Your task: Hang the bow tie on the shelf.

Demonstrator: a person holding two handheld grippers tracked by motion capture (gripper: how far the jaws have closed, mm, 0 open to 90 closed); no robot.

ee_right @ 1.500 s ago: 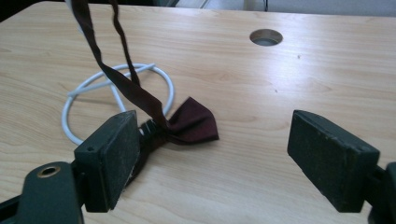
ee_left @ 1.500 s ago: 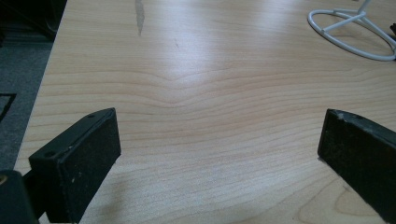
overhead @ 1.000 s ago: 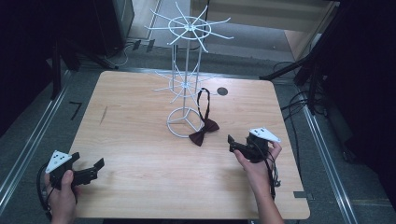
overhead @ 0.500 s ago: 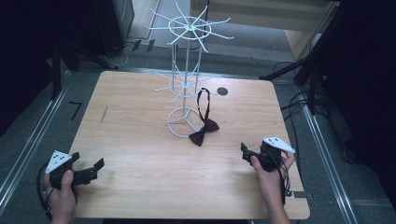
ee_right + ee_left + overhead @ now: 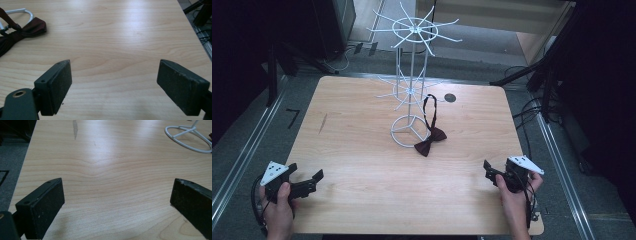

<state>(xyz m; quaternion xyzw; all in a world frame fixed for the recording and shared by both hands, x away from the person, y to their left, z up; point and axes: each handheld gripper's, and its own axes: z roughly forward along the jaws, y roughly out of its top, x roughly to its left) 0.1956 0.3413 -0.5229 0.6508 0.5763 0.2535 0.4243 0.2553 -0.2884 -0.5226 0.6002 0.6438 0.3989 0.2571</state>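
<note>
Your left gripper (image 5: 304,185) sits at the near left corner of the wooden table (image 5: 362,150), held low over the board in your left hand (image 5: 277,212). Its jaws stand wide apart with nothing but bare wood grain between them, as the left gripper view shows. Ahead of it and off to its right, well apart, stands the white wire rack (image 5: 411,90); the ring of its base shows in the far right corner of the left gripper view (image 5: 187,138).

Your right gripper (image 5: 492,172) is near the right edge of the table, close to the near side, held in your right hand (image 5: 514,200). Its jaws are also spread wide and hold nothing; only bare table lies between them.

The dark red bow tie (image 5: 430,141) lies flat on the table ahead of the right gripper and to its left, well apart from it. In the right gripper view the bow tie (image 5: 17,33) sits at the far left edge, touching the rack's base ring. Its black strap (image 5: 428,111) rises in a loop toward the rack's pole. From the left gripper, the bow tie lies further off than the rack's base, away to that gripper's right
</note>
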